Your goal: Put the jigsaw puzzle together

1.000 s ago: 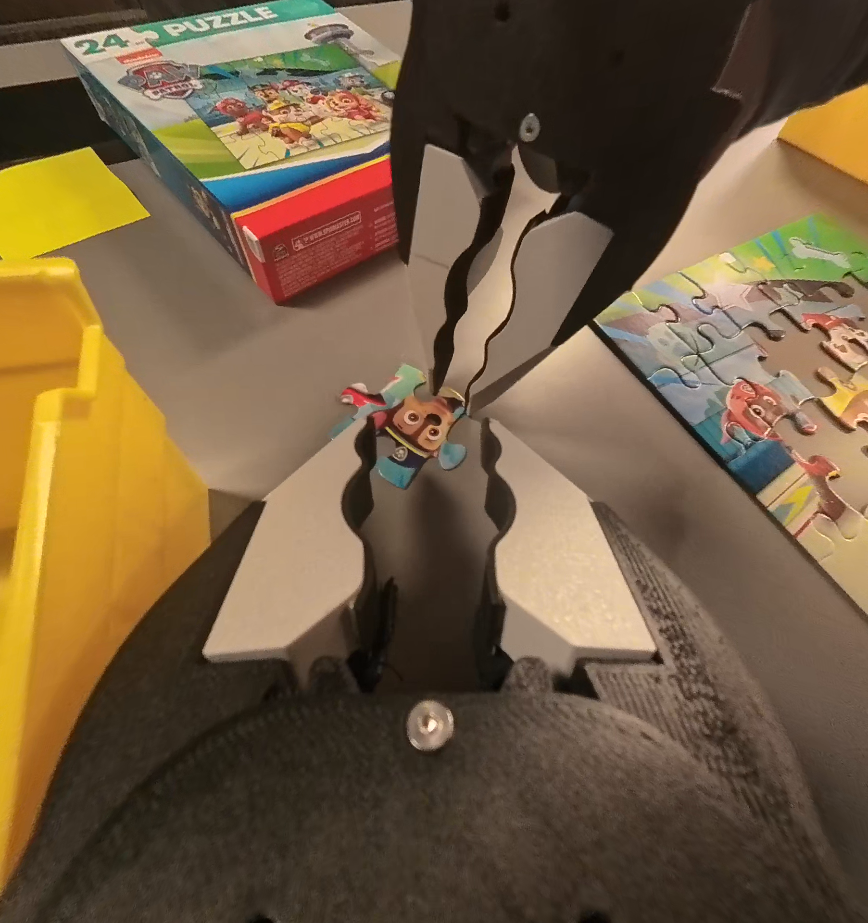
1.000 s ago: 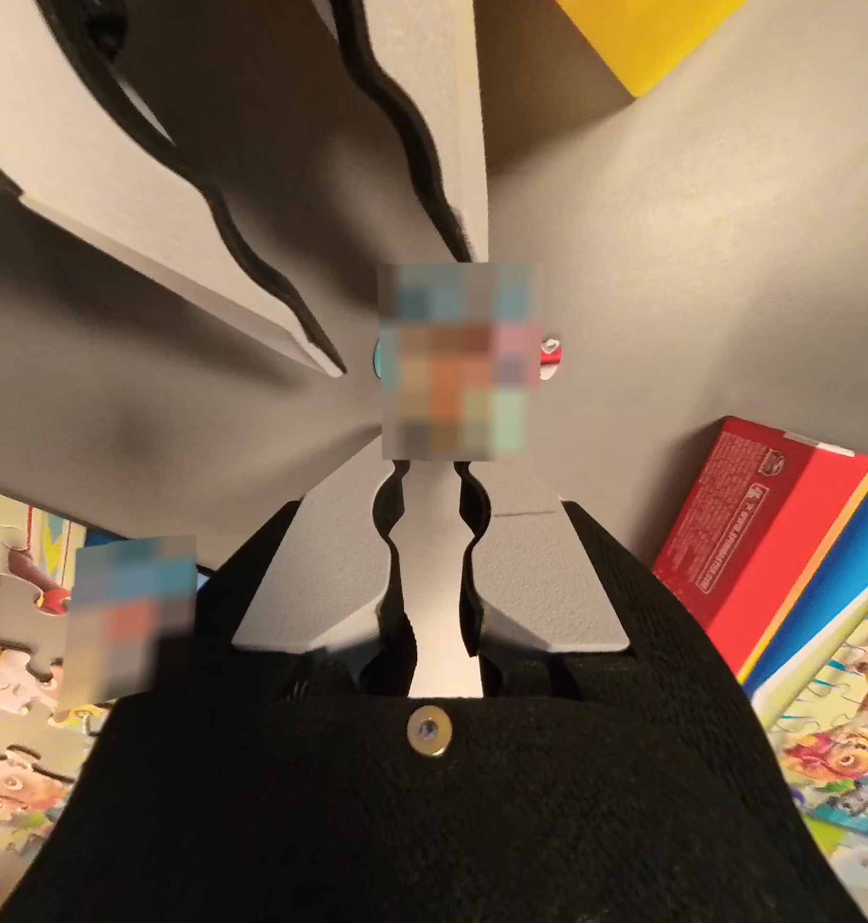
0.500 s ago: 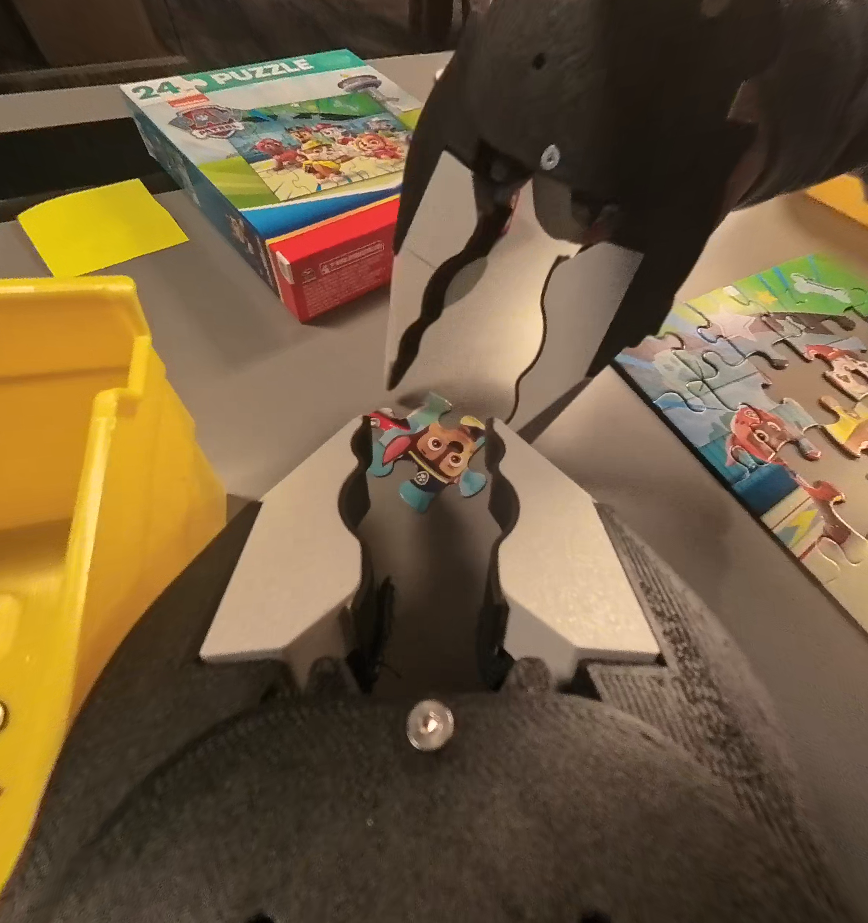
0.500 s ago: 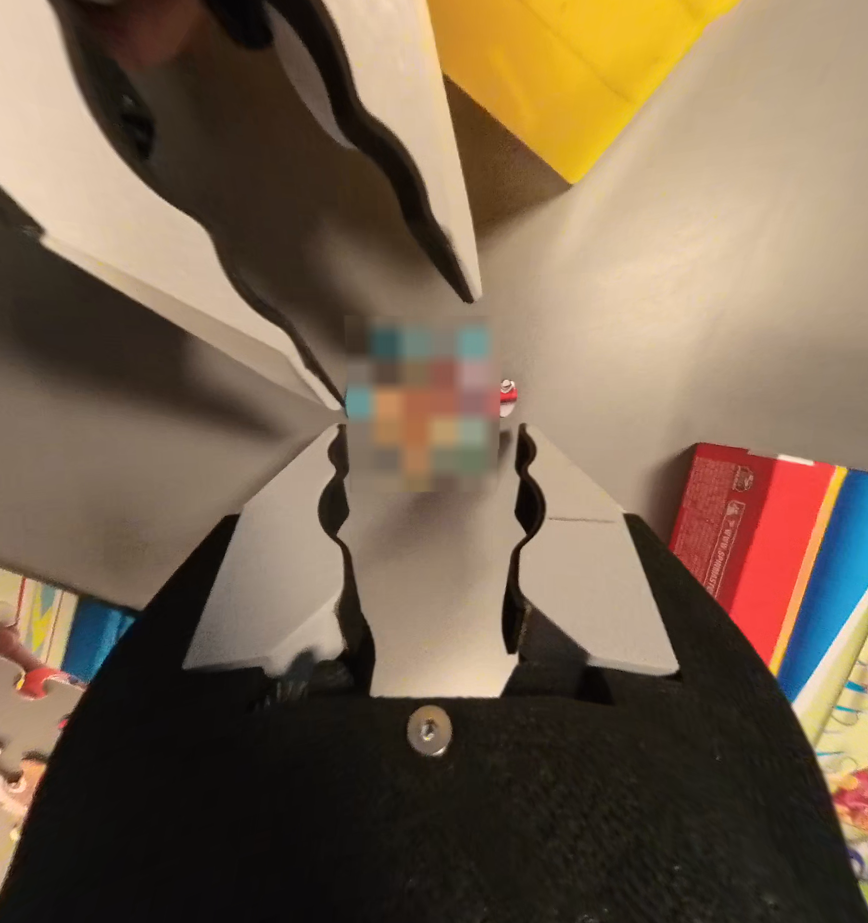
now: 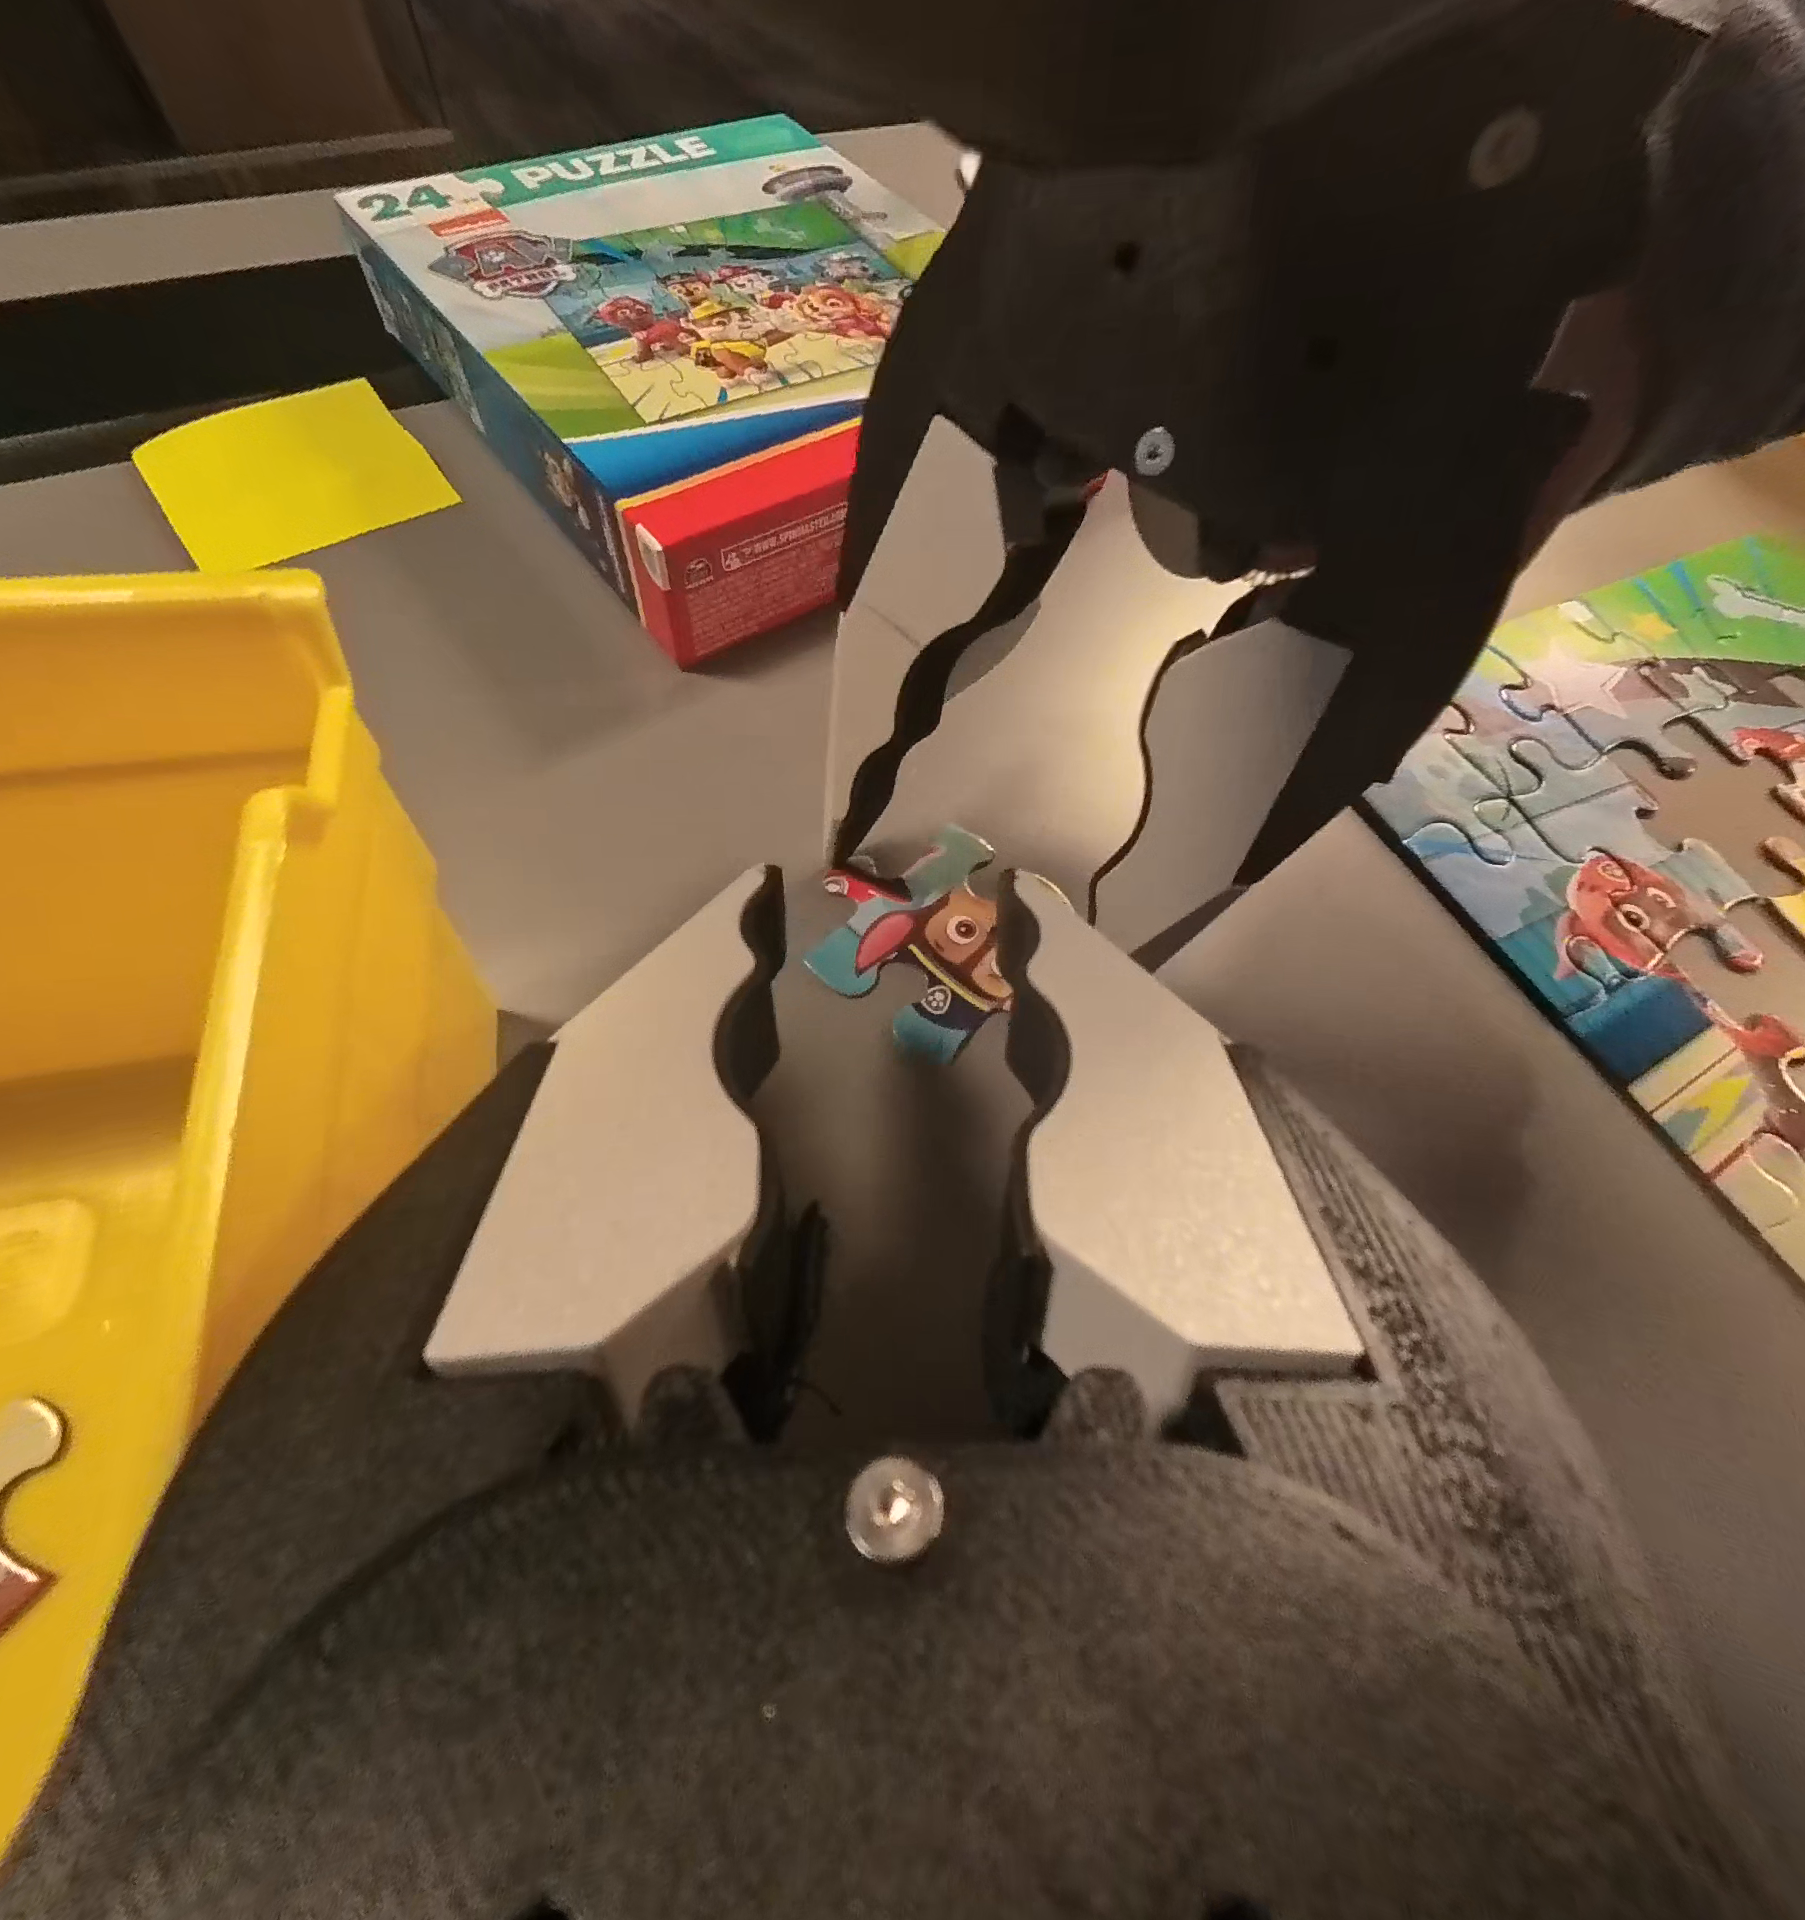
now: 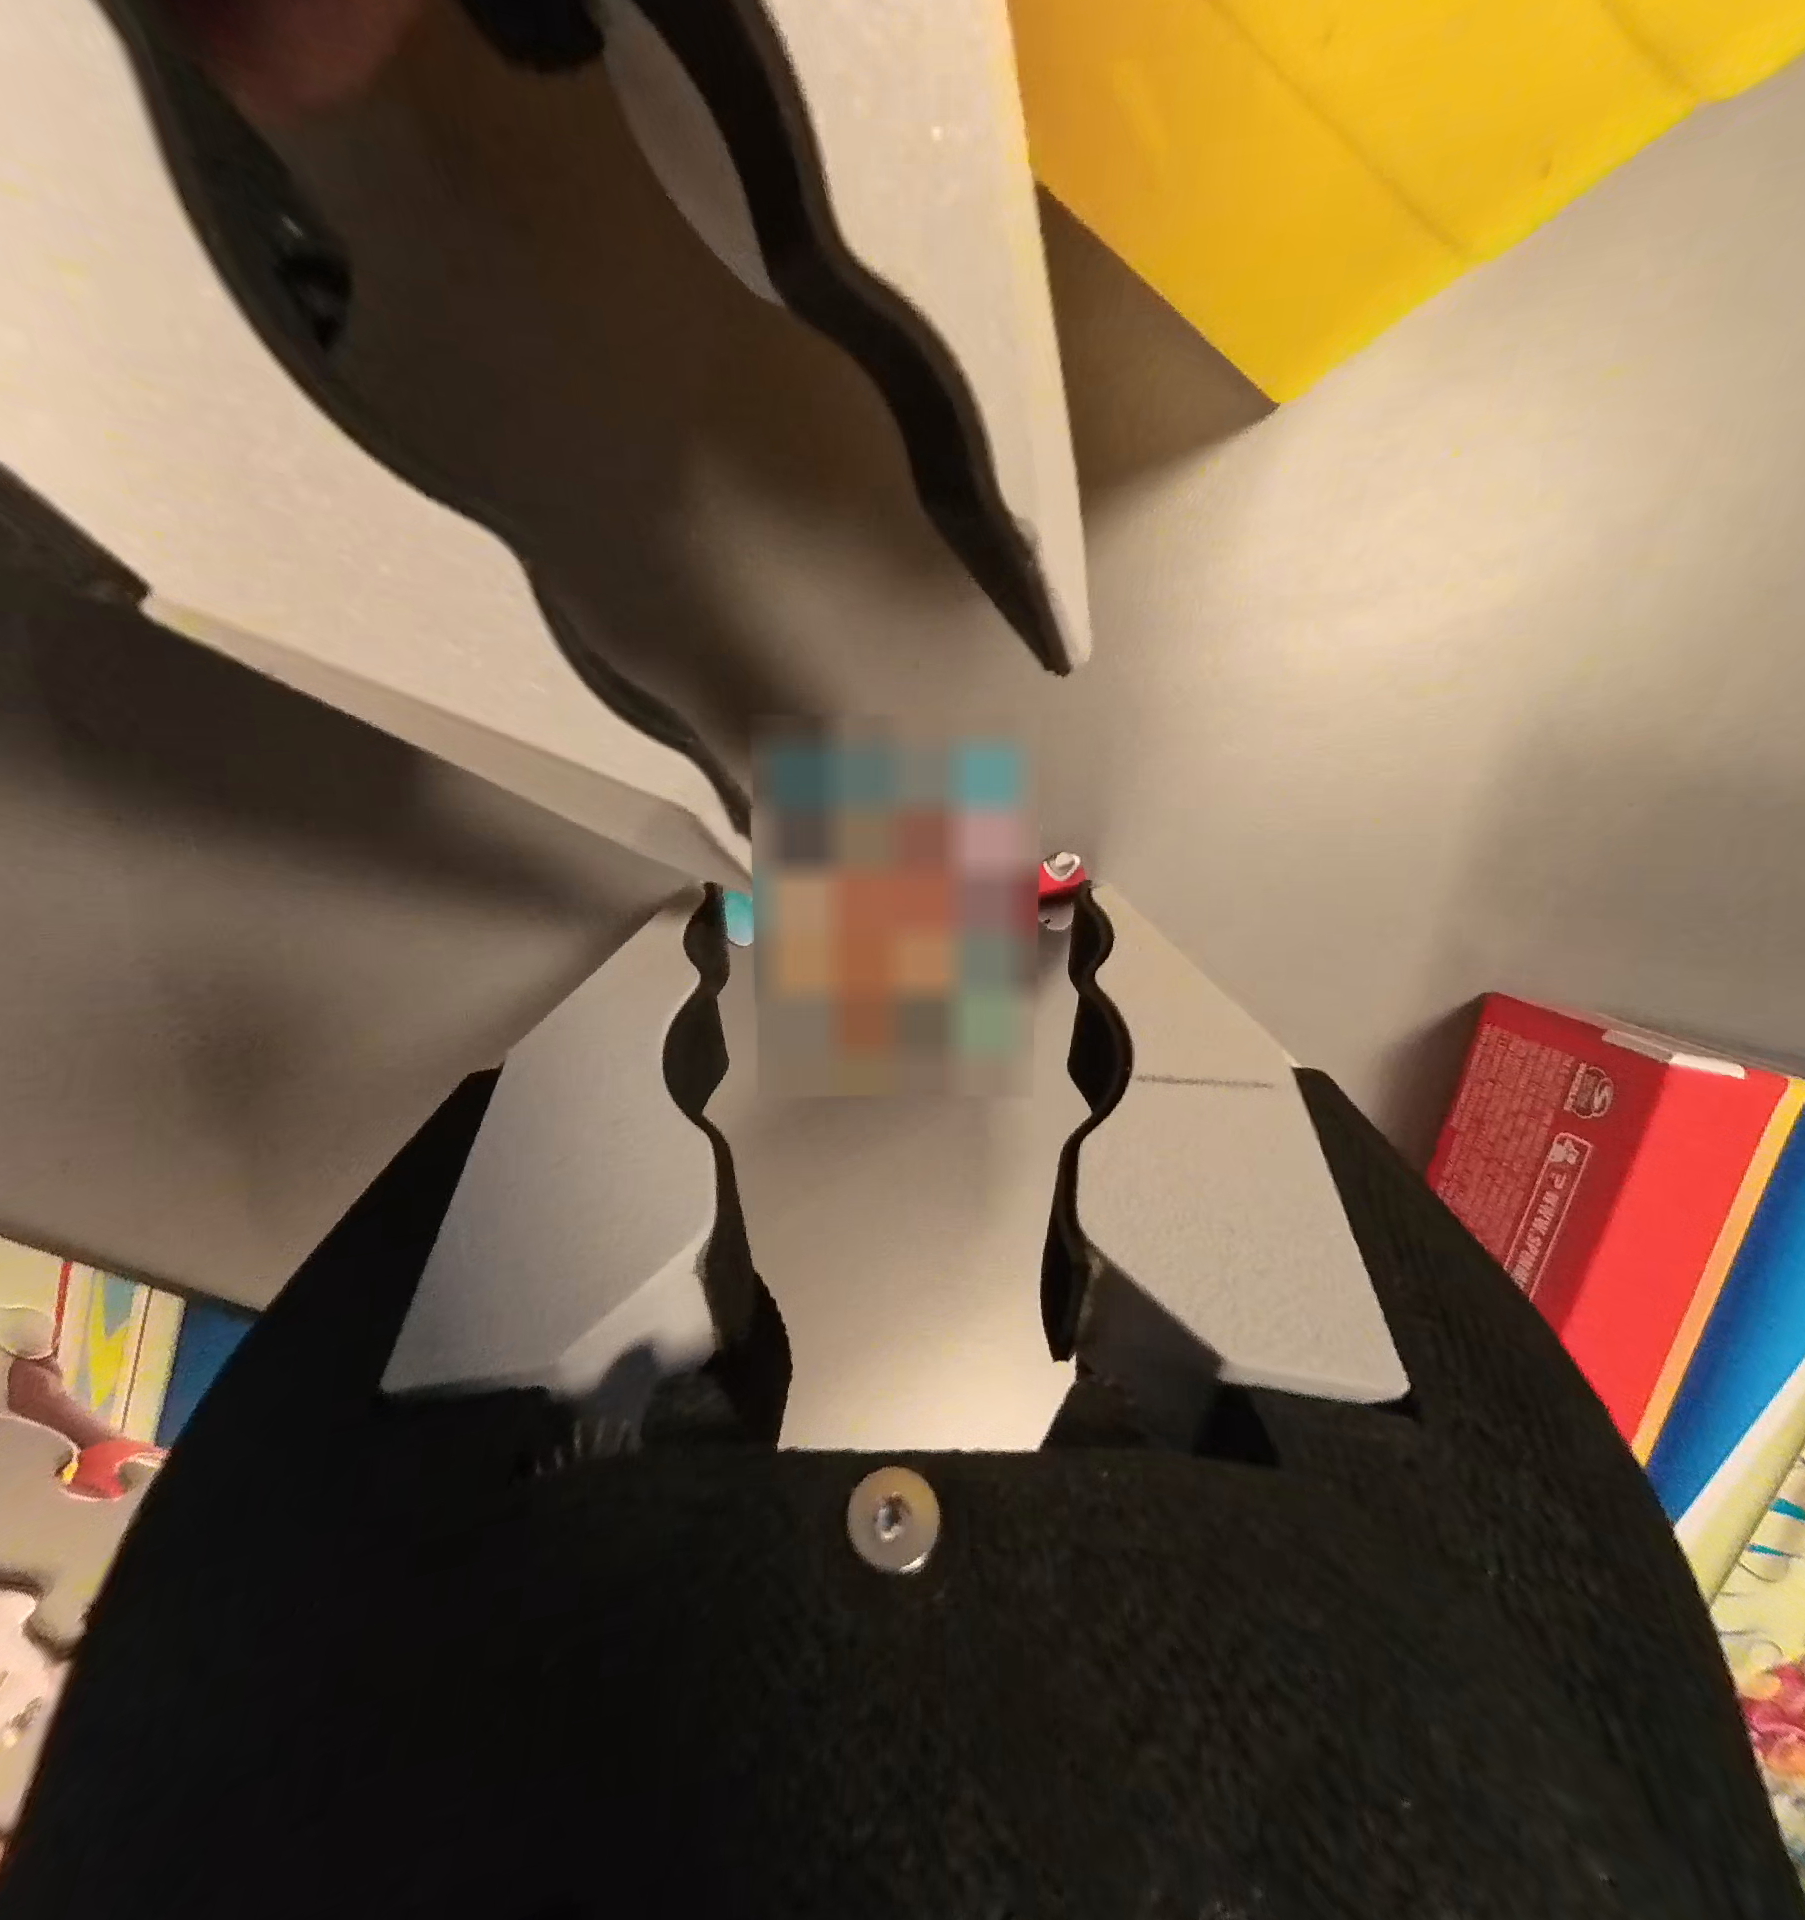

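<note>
On the grey table, between two pairs of fingertips that meet head-on, lies a single loose puzzle piece, printed side up; the left gripper comes at it from the near side with its jaws partly apart, the piece lying in the gap; its right finger overlaps the piece's edge while the left finger stands clear of it, so nothing is pinched; the right gripper reaches down from the far side with its jaws spread wider, one tip just at the piece's red tab and the other well off to the side, so it grips nothing either; seen from its own camera, the right gripper straddles the piece, whose teal and red edges peek out beside each pad; both tools seem angled low so that the tips can get at so flat a thing; just left of the left gripper stands a yellow bin, with another piece showing at its lower edge; beyond it lie a yellow paper square and the puzzle's box; to the right a partly assembled puzzle rests flat, with gaps open in its middle.
</note>
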Demonstrator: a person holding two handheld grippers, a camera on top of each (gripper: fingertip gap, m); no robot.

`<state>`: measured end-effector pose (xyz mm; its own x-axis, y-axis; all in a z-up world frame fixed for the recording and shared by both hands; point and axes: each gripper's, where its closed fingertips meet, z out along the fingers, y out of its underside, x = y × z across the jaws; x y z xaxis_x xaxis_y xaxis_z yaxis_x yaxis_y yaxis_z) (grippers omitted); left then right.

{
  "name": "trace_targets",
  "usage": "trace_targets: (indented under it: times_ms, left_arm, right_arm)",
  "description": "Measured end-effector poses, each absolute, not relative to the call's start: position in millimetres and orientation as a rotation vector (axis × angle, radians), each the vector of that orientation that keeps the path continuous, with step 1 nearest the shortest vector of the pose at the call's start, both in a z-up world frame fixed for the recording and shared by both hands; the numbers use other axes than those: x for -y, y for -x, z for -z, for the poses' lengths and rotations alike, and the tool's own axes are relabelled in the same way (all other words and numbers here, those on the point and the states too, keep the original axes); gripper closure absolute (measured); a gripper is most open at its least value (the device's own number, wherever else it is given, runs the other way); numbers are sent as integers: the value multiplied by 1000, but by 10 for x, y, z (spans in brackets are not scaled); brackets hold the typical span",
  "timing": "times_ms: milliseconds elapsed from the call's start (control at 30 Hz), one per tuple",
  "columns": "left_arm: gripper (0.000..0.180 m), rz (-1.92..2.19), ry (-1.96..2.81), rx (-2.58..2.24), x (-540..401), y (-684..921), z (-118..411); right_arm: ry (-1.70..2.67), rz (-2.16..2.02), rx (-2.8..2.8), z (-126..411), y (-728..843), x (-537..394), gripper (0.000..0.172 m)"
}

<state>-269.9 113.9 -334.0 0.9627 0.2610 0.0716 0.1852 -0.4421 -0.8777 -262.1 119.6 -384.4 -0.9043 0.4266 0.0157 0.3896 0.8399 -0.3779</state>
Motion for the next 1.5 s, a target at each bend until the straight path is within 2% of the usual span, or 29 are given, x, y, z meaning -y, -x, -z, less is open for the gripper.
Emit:
trace_targets:
  times_ms: [33,67,167,233,300,367,533,567,867,933,967,1067,1133,1200,1367,1500]
  left_arm:
    - [140,-89,2039,317,-1138,2701,3336]
    - [140,-87,2036,317,-1138,2699,3330]
    - [140,-82,2027,319,-1139,2698,3315]
    - [140,-82,2025,322,-1139,2702,3311]
    - [140,-84,2027,322,-1138,2703,3315]
    - [140,-88,2030,323,-1138,2707,3322]
    - [141,-95,2035,326,-1132,2719,3336]
    - [141,-95,2033,329,-1131,2722,3335]
    - [142,-92,2029,334,-1127,2726,3326]
    - [142,-89,2026,334,-1128,2724,3320]
    - [142,-88,2027,334,-1128,2724,3321]
    - [142,-89,2028,333,-1131,2722,3326]
    - [142,-88,2032,333,-1134,2719,3335]
    - [142,-89,2035,332,-1134,2720,3344]
    - [142,-84,2040,332,-1135,2720,3362]
    - [142,-82,2040,330,-1137,2717,3361]
  right_arm:
    - [640,-570,2910,3837,2618,-1195,110]
    - [626,-575,2899,3822,2616,-1192,123]
    - [621,-619,2873,3769,2592,-1167,121]
    - [633,-626,2859,3750,2605,-1184,109]
    - [654,-621,2846,3757,2661,-1221,86]
    - [704,-635,2876,3794,2692,-1232,78]
    - [691,-574,2914,3852,2785,-1275,94]
    - [678,-560,2924,3847,2778,-1277,105]
    - [682,-561,2960,3832,2567,-1229,107]
    - [693,-631,2933,3776,2532,-1201,129]
    - [697,-671,2920,3734,2514,-1184,132]
    - [704,-682,2880,3662,2507,-1237,129]
    - [708,-583,2846,3692,2573,-1384,111]
    - [742,-558,2843,3730,2619,-1461,102]
    - [816,-547,2880,3837,2741,-1550,107]
    - [827,-517,2917,3830,2808,-1572,125]
